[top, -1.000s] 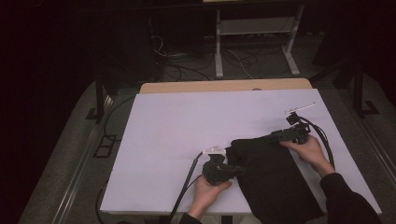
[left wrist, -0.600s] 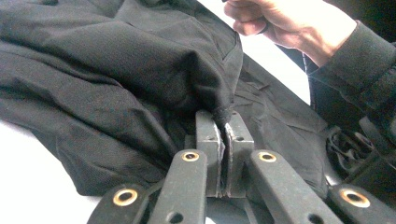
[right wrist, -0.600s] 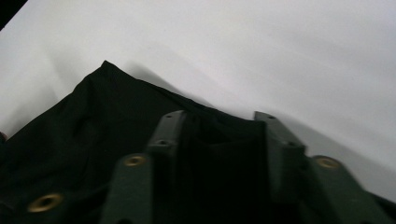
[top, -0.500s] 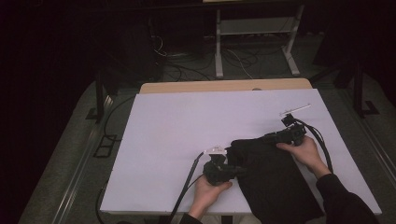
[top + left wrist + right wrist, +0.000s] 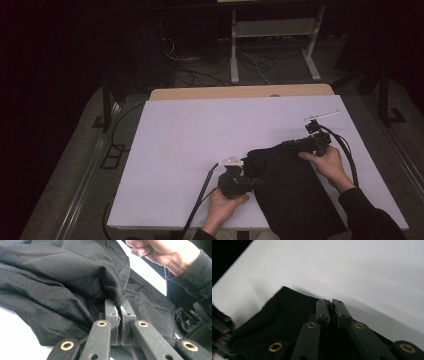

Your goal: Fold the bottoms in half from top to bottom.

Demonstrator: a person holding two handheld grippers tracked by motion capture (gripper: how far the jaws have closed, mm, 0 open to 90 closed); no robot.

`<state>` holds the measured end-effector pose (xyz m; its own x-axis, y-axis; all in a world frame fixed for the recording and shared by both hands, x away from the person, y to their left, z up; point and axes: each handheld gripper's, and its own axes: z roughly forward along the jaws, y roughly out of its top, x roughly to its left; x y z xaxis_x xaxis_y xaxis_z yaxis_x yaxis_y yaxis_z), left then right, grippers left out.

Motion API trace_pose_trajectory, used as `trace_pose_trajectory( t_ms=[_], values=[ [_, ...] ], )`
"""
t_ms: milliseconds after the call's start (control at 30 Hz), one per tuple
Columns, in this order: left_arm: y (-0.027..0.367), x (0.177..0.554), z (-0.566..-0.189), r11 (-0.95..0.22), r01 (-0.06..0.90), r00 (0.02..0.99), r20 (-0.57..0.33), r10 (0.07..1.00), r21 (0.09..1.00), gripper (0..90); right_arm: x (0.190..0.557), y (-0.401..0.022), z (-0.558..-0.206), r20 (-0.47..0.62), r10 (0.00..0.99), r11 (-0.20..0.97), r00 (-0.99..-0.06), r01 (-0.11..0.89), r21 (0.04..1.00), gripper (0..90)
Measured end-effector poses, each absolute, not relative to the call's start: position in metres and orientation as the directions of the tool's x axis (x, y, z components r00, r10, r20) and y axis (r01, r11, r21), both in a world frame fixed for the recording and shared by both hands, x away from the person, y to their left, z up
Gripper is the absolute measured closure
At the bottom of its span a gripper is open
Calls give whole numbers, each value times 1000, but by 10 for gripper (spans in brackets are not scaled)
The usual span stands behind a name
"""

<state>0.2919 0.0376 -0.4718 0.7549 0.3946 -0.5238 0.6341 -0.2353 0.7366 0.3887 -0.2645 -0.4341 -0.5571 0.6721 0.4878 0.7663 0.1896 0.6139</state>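
High view, one black garment (image 5: 295, 192), two grippers, left gripper (image 5: 255, 182) and right gripper (image 5: 286, 145) jaws clamped on it.

White counter (image 5: 200, 150) spans the scene; a white metal stand (image 5: 272, 37) and floor cables (image 5: 200, 75) lie beyond its far edge.

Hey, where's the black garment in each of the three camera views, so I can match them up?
High view: black garment lies lower right on the white table, between both grippers.
Left gripper view: it covers the upper left and middle, an edge pinched in the left gripper.
Right gripper view: lower left and middle, under the right gripper.
Shared landmark: the white table.
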Motion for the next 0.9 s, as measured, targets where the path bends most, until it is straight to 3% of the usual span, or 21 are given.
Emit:
trace_pose_trajectory(
  t_ms=[900],
  values=[
    [28,290,-463,-269,633,754,-501,425,726,857,334,-275,-392,520,577,129,-630,698,704,830]
  ],
)
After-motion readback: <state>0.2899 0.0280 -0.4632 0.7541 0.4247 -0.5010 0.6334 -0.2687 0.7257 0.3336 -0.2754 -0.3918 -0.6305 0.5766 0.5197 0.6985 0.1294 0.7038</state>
